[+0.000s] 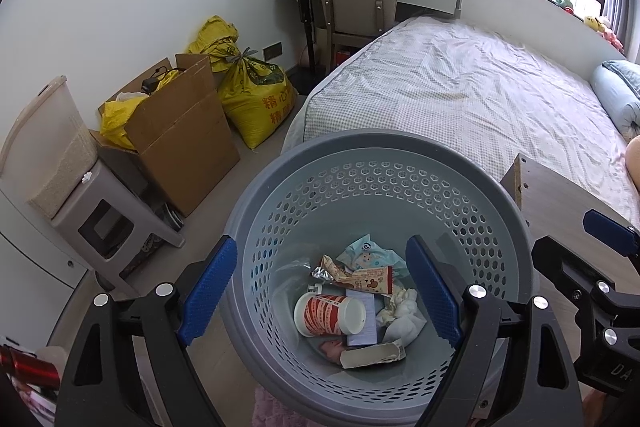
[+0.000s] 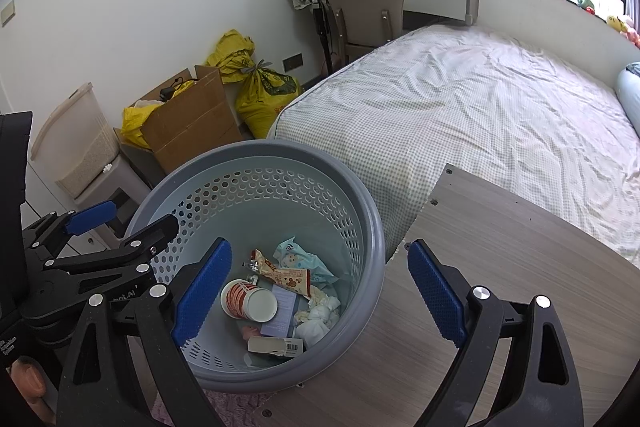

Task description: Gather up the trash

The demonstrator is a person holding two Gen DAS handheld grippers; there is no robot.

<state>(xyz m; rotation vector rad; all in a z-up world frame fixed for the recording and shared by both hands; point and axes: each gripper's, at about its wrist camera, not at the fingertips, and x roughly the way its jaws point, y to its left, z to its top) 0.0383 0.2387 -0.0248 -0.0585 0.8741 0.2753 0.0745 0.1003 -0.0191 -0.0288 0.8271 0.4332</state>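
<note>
While both tilt downward, left gripper (image 1: 320, 291) gaping over basket (image 1: 376, 147), right gripper (image 2: 320, 291) empty.

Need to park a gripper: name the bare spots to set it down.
The wooden board right of the grey basket is bare, up to the bed, which is also clear. Crowded: the floor by the cardboard box and yellow sacks.

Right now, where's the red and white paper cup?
The red and white paper cup lies on its side at the bottom of the grey perforated trash basket, left of the crumpled tissue and below the snack wrapper.
</note>
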